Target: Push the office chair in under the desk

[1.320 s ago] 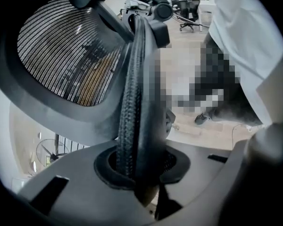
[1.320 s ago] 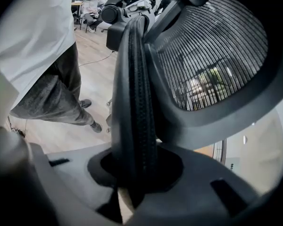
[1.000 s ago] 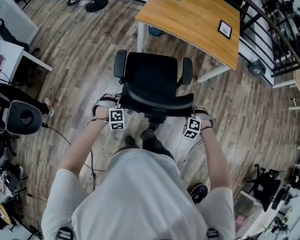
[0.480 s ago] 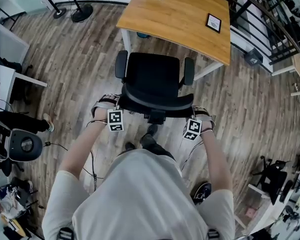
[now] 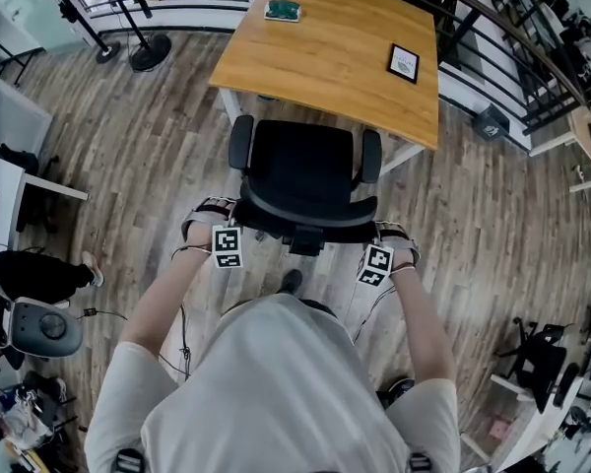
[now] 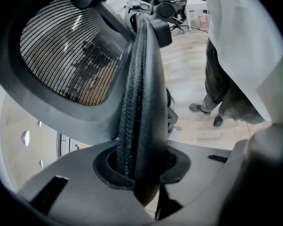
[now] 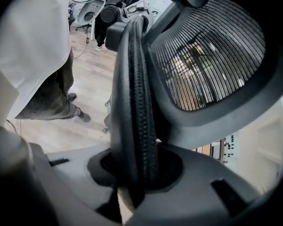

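Left tongs (image 6: pixel 137 166) and right tongs (image 7: pixel 137 168) are each clamped on the backrest (image 5: pixel 310 217) rim of the office chair (image 5: pixel 303 166), whose seat ahead of them stands at the tabletop (image 5: pixel 325 57) edge; recommend equal, level pressure from both sides to keep it square going under.

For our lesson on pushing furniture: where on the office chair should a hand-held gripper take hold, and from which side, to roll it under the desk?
Grip the backrest rim at each side, coming from behind: the office chair faces the desk, and the thin rim fits between the jaws.
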Tool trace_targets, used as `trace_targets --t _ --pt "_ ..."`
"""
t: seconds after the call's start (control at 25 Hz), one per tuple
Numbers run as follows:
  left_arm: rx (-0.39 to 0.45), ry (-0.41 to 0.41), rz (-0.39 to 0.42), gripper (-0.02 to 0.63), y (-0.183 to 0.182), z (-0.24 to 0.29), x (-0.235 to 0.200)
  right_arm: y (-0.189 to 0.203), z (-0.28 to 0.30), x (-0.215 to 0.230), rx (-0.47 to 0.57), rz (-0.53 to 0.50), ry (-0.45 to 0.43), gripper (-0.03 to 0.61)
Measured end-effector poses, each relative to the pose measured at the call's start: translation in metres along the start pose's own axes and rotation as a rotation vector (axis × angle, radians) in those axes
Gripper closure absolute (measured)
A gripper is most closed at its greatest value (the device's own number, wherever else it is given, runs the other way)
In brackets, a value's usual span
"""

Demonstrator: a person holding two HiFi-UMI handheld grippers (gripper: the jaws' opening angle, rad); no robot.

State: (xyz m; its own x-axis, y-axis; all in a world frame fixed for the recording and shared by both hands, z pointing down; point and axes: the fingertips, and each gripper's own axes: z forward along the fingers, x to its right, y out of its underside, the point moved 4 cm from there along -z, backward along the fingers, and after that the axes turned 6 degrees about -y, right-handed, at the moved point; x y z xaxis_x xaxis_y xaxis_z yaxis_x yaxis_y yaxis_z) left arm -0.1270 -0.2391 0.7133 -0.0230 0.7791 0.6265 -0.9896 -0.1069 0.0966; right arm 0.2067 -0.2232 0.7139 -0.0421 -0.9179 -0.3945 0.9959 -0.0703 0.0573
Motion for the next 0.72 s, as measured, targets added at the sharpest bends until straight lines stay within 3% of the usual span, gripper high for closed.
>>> trace_targets --t 0.72 --pt "0.02 -0.027 0.021 0.537 -0.036 0.081 -0.098 0.058 0.039 0.097 -0.032 0.049 0.024 0.497"
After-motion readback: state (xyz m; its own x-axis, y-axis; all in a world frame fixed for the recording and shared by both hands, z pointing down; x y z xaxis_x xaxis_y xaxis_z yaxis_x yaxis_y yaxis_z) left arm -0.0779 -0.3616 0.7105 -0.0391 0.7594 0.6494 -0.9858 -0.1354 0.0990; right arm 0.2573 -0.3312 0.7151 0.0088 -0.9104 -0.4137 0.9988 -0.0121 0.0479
